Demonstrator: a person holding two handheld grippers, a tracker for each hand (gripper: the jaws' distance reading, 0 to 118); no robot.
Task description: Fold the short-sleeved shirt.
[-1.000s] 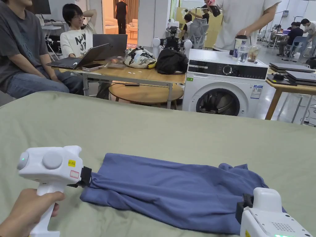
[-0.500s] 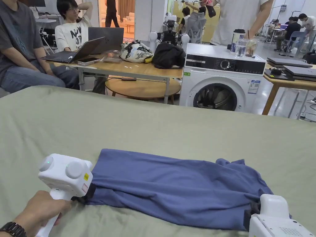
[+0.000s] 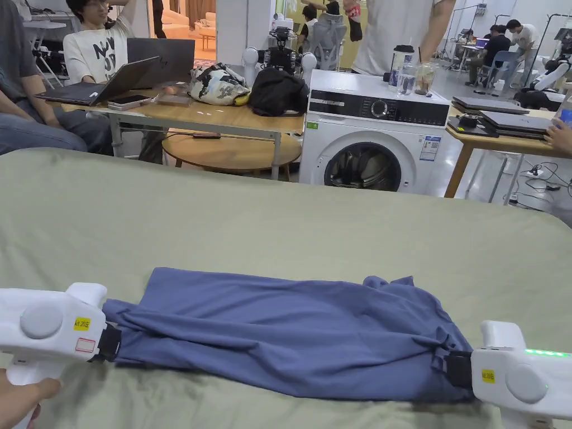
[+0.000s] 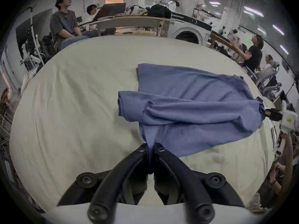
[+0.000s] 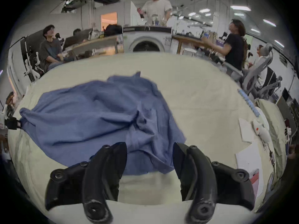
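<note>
A blue short-sleeved shirt [image 3: 290,335] lies folded lengthwise into a long band across the green sheet [image 3: 279,223]. At the band's left end, my left gripper [image 3: 111,342] is shut on a pinch of fabric. In the left gripper view the cloth runs up from between the closed jaws of the left gripper [image 4: 150,146]. At the right end sits my right gripper [image 3: 447,366]. In its own view the right gripper [image 5: 149,150] is open, jaws wide apart, with the shirt [image 5: 97,117] lying between and beyond them. The left gripper [image 5: 12,123] shows at the far end.
Beyond the sheet's far edge stand a washing machine [image 3: 363,145], wooden tables [image 3: 223,120] with laptops and bags, and several people. White papers [image 5: 246,130] and a white device [image 5: 260,127] lie on the surface to the right of the shirt.
The head camera has shifted. Both grippers have turned to lie level at the shirt's two ends. The left one has drawn its corner of fabric a little further left.
</note>
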